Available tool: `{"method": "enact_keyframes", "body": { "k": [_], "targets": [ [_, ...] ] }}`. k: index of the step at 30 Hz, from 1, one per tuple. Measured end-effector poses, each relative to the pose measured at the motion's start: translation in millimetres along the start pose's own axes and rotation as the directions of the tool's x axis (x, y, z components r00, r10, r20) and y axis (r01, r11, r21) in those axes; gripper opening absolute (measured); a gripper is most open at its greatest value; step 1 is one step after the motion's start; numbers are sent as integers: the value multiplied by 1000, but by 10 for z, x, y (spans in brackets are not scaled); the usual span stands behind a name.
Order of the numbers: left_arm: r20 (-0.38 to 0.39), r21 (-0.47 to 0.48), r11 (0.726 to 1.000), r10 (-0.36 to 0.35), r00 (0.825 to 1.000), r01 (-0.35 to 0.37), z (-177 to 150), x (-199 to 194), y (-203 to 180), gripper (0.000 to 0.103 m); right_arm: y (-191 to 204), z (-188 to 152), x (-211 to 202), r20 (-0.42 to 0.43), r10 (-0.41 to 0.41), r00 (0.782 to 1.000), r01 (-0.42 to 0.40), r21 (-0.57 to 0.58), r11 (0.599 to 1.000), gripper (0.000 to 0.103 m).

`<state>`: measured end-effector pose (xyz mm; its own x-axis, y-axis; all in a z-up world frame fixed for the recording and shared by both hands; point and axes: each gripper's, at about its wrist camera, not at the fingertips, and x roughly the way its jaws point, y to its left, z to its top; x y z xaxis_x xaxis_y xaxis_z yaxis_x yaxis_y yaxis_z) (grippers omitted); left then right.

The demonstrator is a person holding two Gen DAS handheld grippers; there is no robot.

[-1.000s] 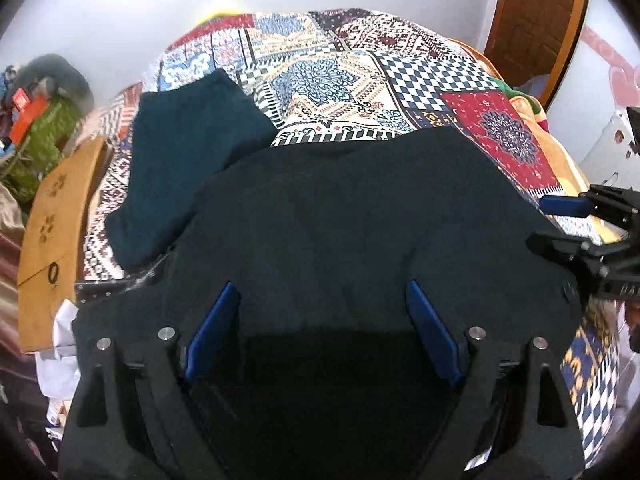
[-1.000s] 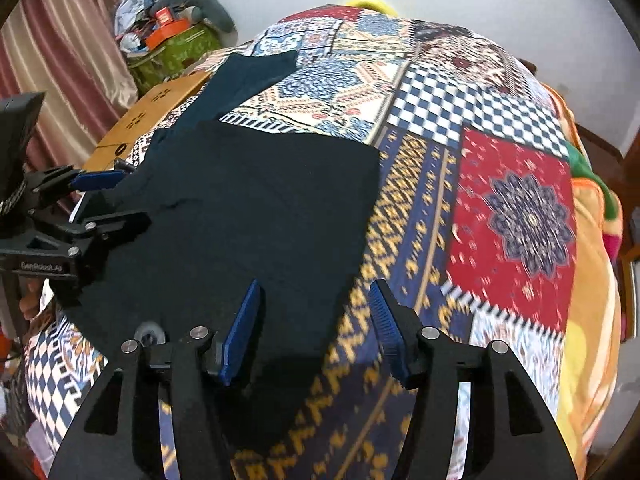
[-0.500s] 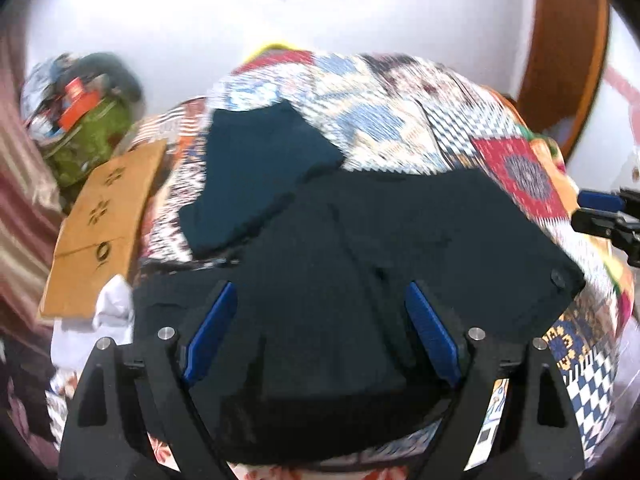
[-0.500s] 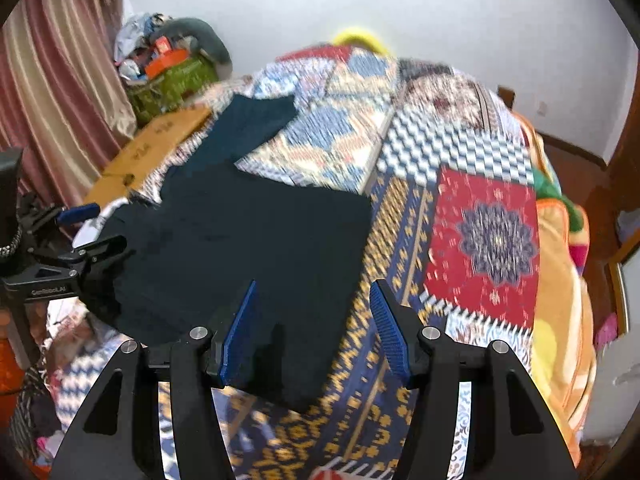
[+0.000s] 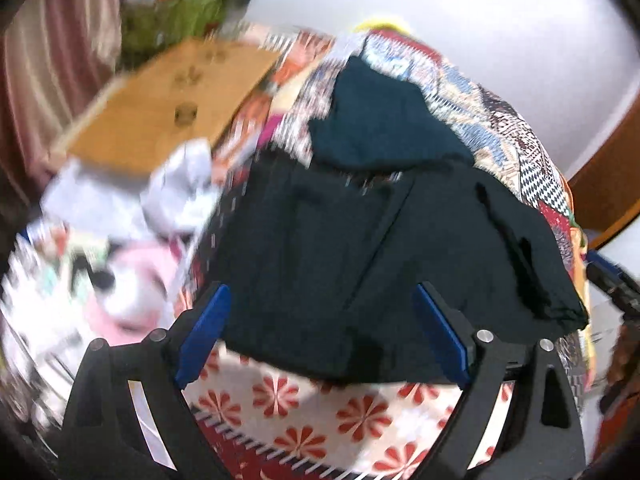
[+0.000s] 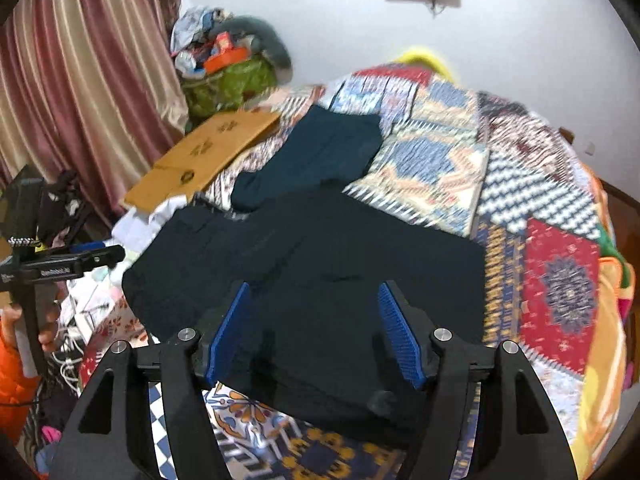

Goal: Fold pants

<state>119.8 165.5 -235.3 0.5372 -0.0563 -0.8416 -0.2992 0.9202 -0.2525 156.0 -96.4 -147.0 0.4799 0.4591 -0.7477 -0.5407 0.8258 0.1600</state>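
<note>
Black pants (image 5: 380, 248) lie folded in a broad flat shape at the near edge of the patchwork bed; in the right wrist view the pants (image 6: 320, 248) fill the middle. My left gripper (image 5: 322, 326) hovers over their near left corner, its jaws wide and still opening, and the pads press on nothing. My right gripper (image 6: 314, 334) hangs above the pants' near edge, jaws opening too, with cloth below them but no grip. The left gripper (image 6: 64, 266) also shows at the left of the right wrist view.
A folded dark teal garment (image 6: 312, 156) lies just beyond the pants on the quilt (image 6: 560, 280). A cardboard sheet (image 6: 208, 156), a green bag (image 6: 232, 80) and a curtain (image 6: 80, 80) stand left of the bed. White and pink laundry (image 5: 120, 260) is heaped at the bed's left side.
Both grippers have drawn back from the pants. The left one swung to the pants' left side and rolled; the right one rose. The right jaws stand a little wider.
</note>
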Motion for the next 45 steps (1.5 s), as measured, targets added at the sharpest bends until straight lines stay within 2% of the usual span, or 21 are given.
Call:
{"method": "enact_keyframes", "body": {
  "k": [3,6,9,12,18,19,21,23,26,29,32,34,39,45],
  "targets": [
    [-92,-104,994,-46,995,37,-119,181,183,92,19,-51,217,-58,-13,998,13,2,1000,62],
    [-166,-252,959,-173,971,128,-245,379,348,93,-23,-139,408,-129,-30,991,33,21,999,62],
    [-214,-357,920,-251,944,163,-324,599,439,93,-57,-166,374,-122,-7,993,12,40,999,63],
    [-236,-403,899,-284,929,172,-342,771,457,93,-69,-165,365,-124,-6,992,11,37,999,63],
    [-226,-403,901,-267,937,160,-141,914,345,93,-80,-165,380,-123,20,992,-13,53,999,63],
    [-223,-402,903,-255,941,150,-102,925,341,89,-84,-164,382,-122,24,992,-17,56,998,63],
    [-217,-387,914,-218,951,121,-30,954,315,73,-93,-163,381,-119,32,992,-25,64,998,63],
    [-212,-352,929,-200,957,117,18,966,301,40,-112,-164,379,-115,43,992,-35,74,997,63],
    [-191,-307,948,-151,970,87,79,985,269,27,-135,-165,378,-112,55,992,-46,84,995,63],
    [-150,-227,973,-67,986,31,139,890,155,17,-140,-163,377,-112,57,992,-47,88,995,63],
    [-70,-117,993,21,997,-29,202,697,-27,15,-138,-162,356,-112,49,993,-39,92,995,63],
    [-21,-58,997,51,998,-52,252,555,-117,14,-158,-161,331,-110,44,993,-33,99,995,63],
    [99,47,997,51,994,-56,352,111,-358,13,-287,-162,133,-64,29,998,-20,143,990,63],
    [233,181,981,20,972,-64,486,-328,-825,12,-579,-240,-229,8,-48,999,45,200,979,63]
  ]
}}
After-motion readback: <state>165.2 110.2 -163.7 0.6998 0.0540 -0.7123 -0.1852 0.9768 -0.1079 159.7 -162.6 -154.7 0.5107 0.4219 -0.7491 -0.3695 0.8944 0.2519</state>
